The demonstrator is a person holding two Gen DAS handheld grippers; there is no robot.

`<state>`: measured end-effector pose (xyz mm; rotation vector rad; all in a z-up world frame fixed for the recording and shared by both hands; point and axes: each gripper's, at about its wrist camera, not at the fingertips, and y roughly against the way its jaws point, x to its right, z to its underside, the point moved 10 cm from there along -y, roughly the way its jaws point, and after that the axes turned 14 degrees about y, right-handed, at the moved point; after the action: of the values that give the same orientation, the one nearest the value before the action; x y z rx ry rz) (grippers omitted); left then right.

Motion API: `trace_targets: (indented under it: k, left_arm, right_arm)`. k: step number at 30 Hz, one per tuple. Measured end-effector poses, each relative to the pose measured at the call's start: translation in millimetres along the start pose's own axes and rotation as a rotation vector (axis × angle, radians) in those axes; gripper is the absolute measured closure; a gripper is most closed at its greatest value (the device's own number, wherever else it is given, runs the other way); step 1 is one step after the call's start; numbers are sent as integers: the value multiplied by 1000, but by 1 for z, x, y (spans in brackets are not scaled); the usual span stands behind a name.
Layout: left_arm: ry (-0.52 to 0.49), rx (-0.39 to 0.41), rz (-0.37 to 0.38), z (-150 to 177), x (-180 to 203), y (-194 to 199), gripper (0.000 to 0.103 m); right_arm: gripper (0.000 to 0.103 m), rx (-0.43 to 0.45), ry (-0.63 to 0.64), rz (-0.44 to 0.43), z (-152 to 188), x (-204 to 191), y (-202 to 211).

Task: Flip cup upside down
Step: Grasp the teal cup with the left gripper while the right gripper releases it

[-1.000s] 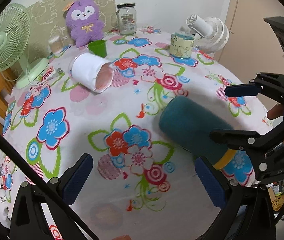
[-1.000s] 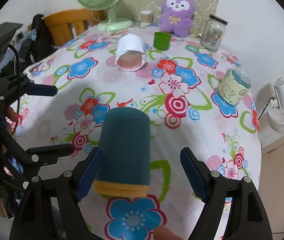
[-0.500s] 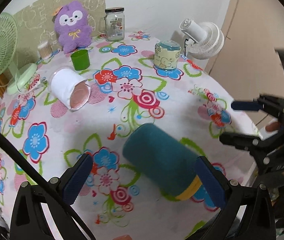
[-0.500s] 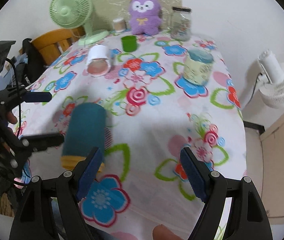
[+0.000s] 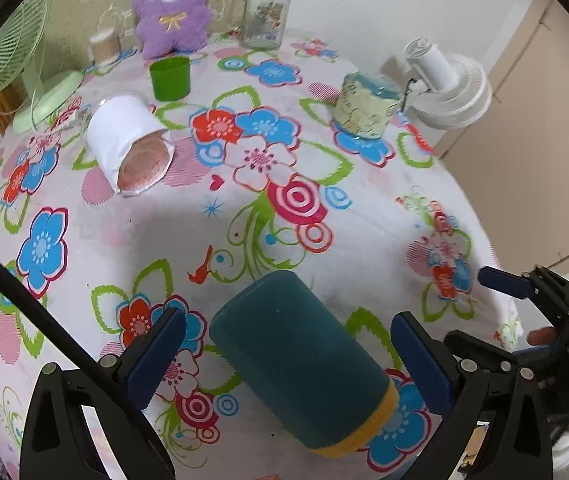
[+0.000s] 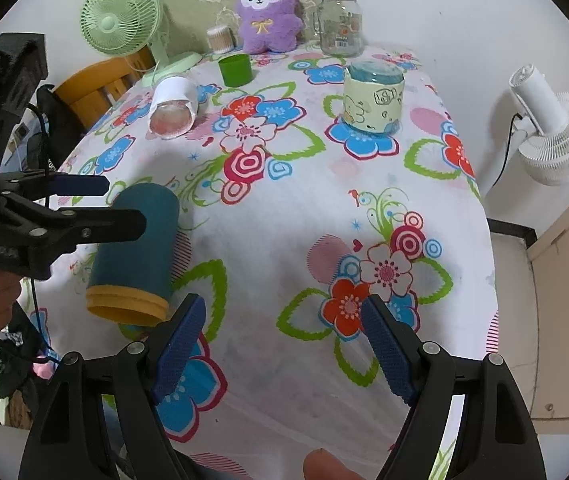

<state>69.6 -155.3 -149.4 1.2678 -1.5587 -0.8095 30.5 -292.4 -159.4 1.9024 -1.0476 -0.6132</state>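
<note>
— Teal cup (image 5: 300,364) on its side on the flowered tablecloth (image 5: 364,236), near the front edge?
— Yes. My left gripper (image 5: 290,356) straddles it, spread, not touching. My right gripper (image 6: 284,344) gapes, empty.

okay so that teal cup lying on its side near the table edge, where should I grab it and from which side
Grip the teal cup across its round body, about midway between the closed end and the yellow rim. It lies on its side between the open fingers of the left claw, so coming straight in from the near table edge looks best; the sides are free, and a mid-body hold should let it turn rim-down.
</note>
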Motion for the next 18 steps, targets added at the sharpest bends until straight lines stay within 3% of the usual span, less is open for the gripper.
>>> trace_targets:
  k: [12,18]
  left_arm:
    - [104,-114,-30,15,-5,-30,3]
    - [158,-114,-29,11,-13,-35,20]
  right_arm:
    - [21,1,-18,-19,3,3,-5]
    - [21,-4,-22,-28,7,1,-7]
